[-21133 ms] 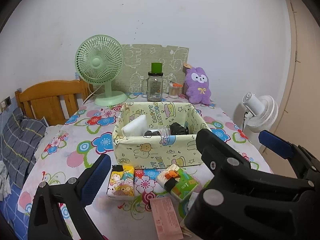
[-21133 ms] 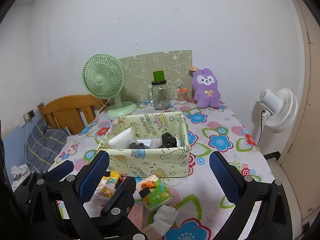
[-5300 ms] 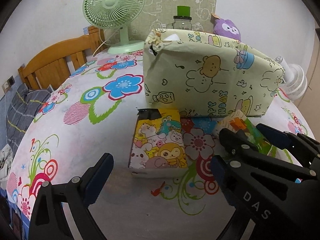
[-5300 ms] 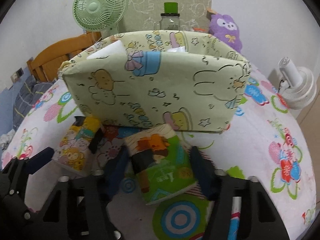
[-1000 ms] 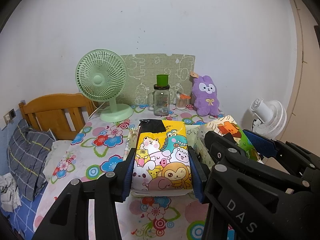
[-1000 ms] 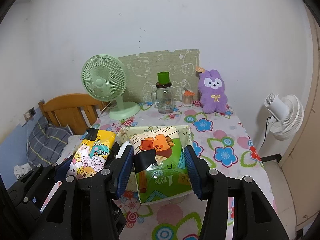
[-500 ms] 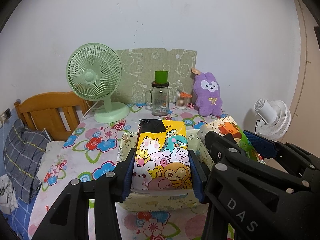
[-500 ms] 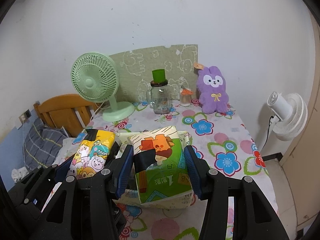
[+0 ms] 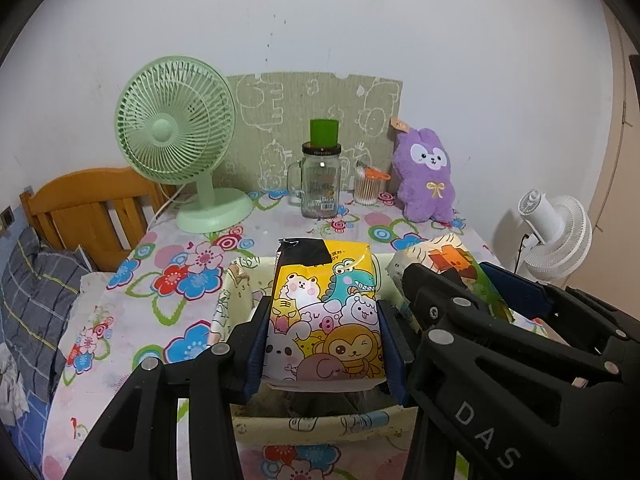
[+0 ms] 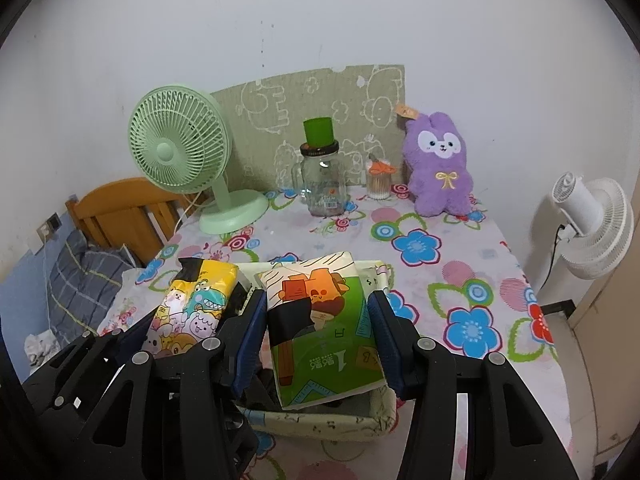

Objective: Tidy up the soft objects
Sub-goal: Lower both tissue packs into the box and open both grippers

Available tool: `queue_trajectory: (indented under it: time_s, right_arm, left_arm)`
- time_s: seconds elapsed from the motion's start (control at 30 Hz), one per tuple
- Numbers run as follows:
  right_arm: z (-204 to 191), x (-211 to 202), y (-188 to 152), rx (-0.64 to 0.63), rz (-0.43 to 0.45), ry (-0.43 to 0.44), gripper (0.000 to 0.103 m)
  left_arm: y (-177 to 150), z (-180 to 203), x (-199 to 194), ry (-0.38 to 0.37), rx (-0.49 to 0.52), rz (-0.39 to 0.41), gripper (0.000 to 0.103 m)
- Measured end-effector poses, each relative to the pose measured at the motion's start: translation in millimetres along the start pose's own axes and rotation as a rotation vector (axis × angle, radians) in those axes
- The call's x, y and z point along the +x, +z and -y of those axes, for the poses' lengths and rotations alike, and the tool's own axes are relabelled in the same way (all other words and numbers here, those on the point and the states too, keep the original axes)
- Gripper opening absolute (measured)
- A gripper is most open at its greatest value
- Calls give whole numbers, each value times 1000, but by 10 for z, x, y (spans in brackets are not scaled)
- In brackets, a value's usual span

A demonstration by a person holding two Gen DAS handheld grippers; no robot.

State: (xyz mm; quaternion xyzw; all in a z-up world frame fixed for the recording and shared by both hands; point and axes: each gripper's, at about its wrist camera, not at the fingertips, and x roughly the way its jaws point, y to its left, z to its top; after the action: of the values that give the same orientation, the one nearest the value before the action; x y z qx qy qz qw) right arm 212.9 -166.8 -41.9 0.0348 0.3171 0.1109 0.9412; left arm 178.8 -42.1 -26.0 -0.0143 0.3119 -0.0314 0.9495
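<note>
Over the fabric bin [image 9: 320, 428] on the flowered table [image 9: 160, 292], the left gripper [image 9: 324, 344] is pinching a yellow tissue pack [image 9: 326, 316] between closed-in jaws, the right gripper [image 10: 318, 336] beside it is squeezing a green tissue pack [image 10: 324, 340], while a green fan [image 9: 176, 120], a glass jar [image 9: 320, 188] and a purple plush [image 9: 424, 176] are standing behind.

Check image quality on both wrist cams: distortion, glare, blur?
Left wrist view: strong fisheye vignette, door edge bowed; glint on the glass jar; yellow tissue pack sharp in the left claw. Right wrist view: same barrel distortion, even soft light; green tissue pack sharp in the right claw; no motion blur.
</note>
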Motion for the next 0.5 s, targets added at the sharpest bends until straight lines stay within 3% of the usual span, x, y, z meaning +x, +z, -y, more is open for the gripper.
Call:
queue_trajectory:
  time_s: [0.3, 0.5]
  right_arm:
    - [88, 298, -40, 4, -54, 4, 55]
    - [57, 430, -36, -9, -69, 12, 55]
  left_arm:
    - [-35, 25, 285, -3, 1, -52, 51]
    - [-44, -45, 346, 20, -5, -67, 65]
